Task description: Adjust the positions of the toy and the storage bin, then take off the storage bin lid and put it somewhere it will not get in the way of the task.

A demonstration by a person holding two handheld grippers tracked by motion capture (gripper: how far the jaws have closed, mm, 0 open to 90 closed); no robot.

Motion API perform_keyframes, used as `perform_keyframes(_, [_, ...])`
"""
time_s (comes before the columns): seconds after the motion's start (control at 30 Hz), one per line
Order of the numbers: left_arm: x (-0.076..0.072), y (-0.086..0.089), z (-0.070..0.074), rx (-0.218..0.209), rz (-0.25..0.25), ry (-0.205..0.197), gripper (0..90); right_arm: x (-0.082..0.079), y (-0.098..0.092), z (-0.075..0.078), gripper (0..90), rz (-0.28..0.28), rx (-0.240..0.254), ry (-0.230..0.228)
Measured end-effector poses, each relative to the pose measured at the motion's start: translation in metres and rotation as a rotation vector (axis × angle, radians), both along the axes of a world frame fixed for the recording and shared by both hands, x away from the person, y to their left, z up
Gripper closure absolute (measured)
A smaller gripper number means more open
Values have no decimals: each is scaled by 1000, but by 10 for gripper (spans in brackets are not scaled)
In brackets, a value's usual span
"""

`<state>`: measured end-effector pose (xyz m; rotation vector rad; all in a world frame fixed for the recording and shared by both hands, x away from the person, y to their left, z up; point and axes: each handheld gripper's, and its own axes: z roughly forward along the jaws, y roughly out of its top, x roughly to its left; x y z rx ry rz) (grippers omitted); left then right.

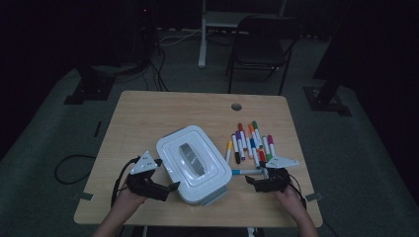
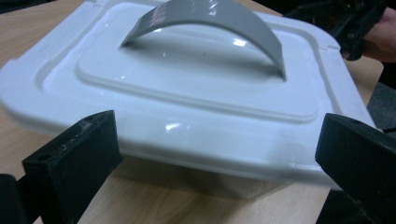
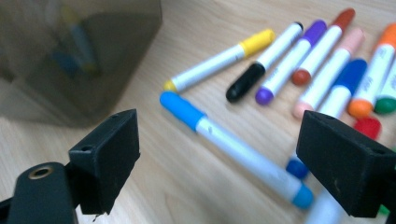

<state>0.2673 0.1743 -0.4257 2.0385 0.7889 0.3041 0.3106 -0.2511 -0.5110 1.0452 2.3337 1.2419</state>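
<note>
White plastic lidded box point(image 1: 193, 163) closed mid-tabletop; coloured felt-tip markers point(image 1: 250, 140) loose near right edge. Left gripper point(image 1: 165, 189), right gripper point(image 1: 257, 181) both released, nothing packed yet.

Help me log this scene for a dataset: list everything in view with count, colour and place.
box: one, clear body with a white lid, middle of the table
handle: one, grey, arched across the lid top
markers: about a dozen, white barrels with caps in yellow, black, purple, red, orange, green, blue, pink, lying right of the box
light blue marker: one, lying apart between the right gripper's open jaws
table: one, light wood
chair: one, black, beyond the table
left gripper: black, open, at the box's near edge
right gripper: black, open, over the markers
</note>
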Motion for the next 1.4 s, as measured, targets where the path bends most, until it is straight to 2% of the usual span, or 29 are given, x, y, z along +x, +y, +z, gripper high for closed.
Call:
perform_keyframes(0.13, [0,-9,3,6,-13,-18,4,-9,-13,-5,133,-31,-12,-8])
perform_keyframes(0.23, [1,-13,5,10,-20,-24,5,-14,-22,-10,133,-48,-16,10])
perform_keyframes(0.33, [4,-18,7,3,-24,-15,4,-20,-29,-17,133,-64,-28,28])
perform_keyframes(0.47, [7,-26,8,0,-37,-6,4,-27,-38,-26,132,-120,-42,38])
perform_keyframes(0.67, [13,-41,11,15,-35,7,5,-32,-47,-37,129,-172,-63,67])
perform_keyframes(0.77, [17,-48,11,39,-34,13,4,-30,-48,-39,133,-168,-62,80])
perform_keyframes(0.9, [25,-59,8,51,-39,31,5,-30,-47,-39,134,-165,-74,86])
perform_keyframes(1.07, [30,-66,6,56,-49,47,5,-29,-49,-39,135,-173,-62,91])
perform_keyframes(1.23, [34,-73,2,46,-34,58,6,-30,-47,-39,134,-174,-78,85])
perform_keyframes(1.27, [34,-73,2,46,-34,58,49,-30,-47,-39,134,-174,-78,85])
perform_keyframes(1.3, [34,-73,2,46,-34,58,49,-30,-47,-39,134,-175,-82,85])
perform_keyframes(1.33, [34,-75,2,36,-10,59,70,-30,-46,-39,134,-175,-93,79])
perform_keyframes(1.37, [34,-75,2,36,-10,59,74,-30,-46,-39,134,-175,-95,77])
perform_keyframes(1.4, [34,-76,2,23,23,46,107,-30,-45,-39,134,-175,-97,76])
